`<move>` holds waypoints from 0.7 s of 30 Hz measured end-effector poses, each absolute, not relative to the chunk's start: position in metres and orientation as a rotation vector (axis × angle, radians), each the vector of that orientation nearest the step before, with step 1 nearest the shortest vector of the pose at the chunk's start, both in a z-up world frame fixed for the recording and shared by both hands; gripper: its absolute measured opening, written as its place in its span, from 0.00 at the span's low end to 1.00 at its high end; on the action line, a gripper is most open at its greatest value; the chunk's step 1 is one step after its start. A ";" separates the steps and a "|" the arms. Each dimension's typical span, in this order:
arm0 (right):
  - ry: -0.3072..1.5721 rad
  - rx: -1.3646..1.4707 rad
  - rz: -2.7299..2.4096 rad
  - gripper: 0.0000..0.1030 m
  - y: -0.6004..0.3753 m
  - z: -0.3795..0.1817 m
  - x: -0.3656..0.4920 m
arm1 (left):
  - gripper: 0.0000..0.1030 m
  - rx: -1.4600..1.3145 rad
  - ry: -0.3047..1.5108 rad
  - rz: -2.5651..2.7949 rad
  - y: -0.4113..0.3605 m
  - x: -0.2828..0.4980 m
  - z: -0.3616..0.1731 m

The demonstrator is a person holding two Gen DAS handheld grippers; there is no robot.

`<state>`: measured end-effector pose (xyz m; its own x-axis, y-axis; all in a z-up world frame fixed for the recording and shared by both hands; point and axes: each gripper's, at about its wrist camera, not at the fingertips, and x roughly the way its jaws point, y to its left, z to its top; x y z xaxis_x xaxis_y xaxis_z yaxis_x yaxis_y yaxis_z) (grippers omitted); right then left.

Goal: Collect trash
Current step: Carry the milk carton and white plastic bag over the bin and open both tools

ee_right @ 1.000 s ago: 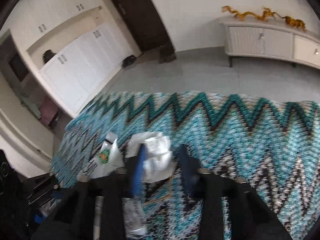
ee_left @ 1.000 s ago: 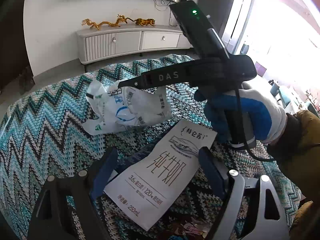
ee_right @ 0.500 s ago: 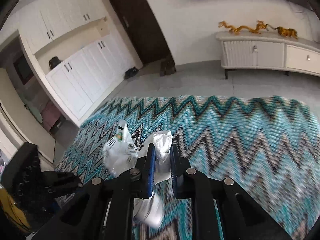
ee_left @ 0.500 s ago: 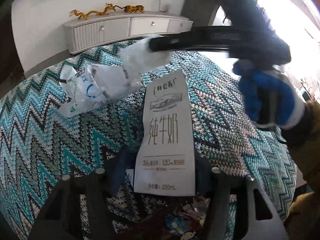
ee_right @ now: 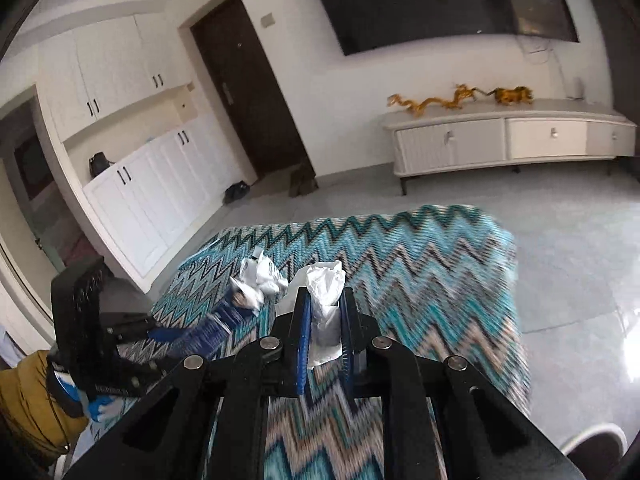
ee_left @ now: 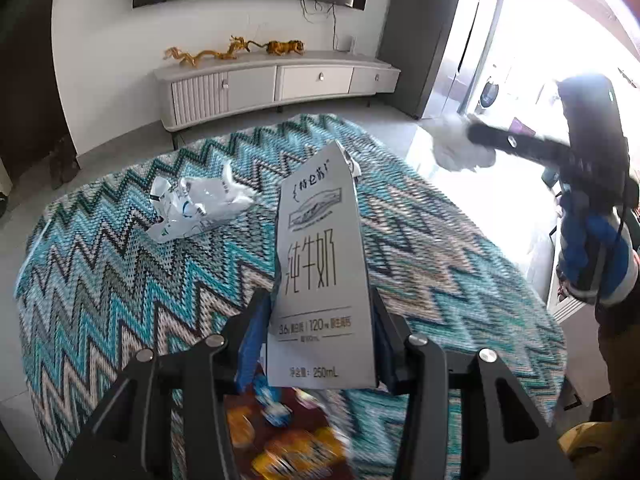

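A white milk carton (ee_left: 316,248) stands upright between the fingers of my left gripper (ee_left: 320,300), lifted off the zigzag cloth (ee_left: 120,280). The jaws are closing and both pads press its sides. My right gripper (ee_right: 325,300) is shut on a crumpled white tissue (ee_right: 325,280). In the left wrist view the right gripper (ee_left: 476,136) carries that tissue (ee_left: 456,152) past the table's far right edge, over the floor. A crumpled white plastic wrapper (ee_left: 196,208) lies loose on the cloth at the far left and also shows as a wrapper (ee_right: 260,276) in the right wrist view.
Blurred orange and dark snack wrappers (ee_left: 288,440) lie under the left gripper near the front edge. A blue and white gloved hand (ee_left: 592,256) holds the right gripper. A white TV cabinet (ee_left: 272,84) stands across bare grey floor (ee_right: 560,260).
The left jaws closed on the carton and raised it from lying flat to upright. The right gripper shut on the tissue and swung it up and away to the right of the table.
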<state>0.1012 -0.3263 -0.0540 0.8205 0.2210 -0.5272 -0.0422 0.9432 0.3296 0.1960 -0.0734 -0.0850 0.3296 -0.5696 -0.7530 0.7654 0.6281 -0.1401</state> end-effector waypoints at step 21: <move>0.533 0.458 -0.301 0.13 -0.496 -0.099 -0.166 | 0.44 0.412 0.869 -1.136 -0.273 0.043 -0.059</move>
<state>-0.1658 -0.4961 -0.0987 0.8215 -0.1559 -0.5484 0.3886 0.8571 0.3383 0.0430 -0.2735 -0.0594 0.1524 -0.6125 -0.7756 0.9090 0.3949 -0.1332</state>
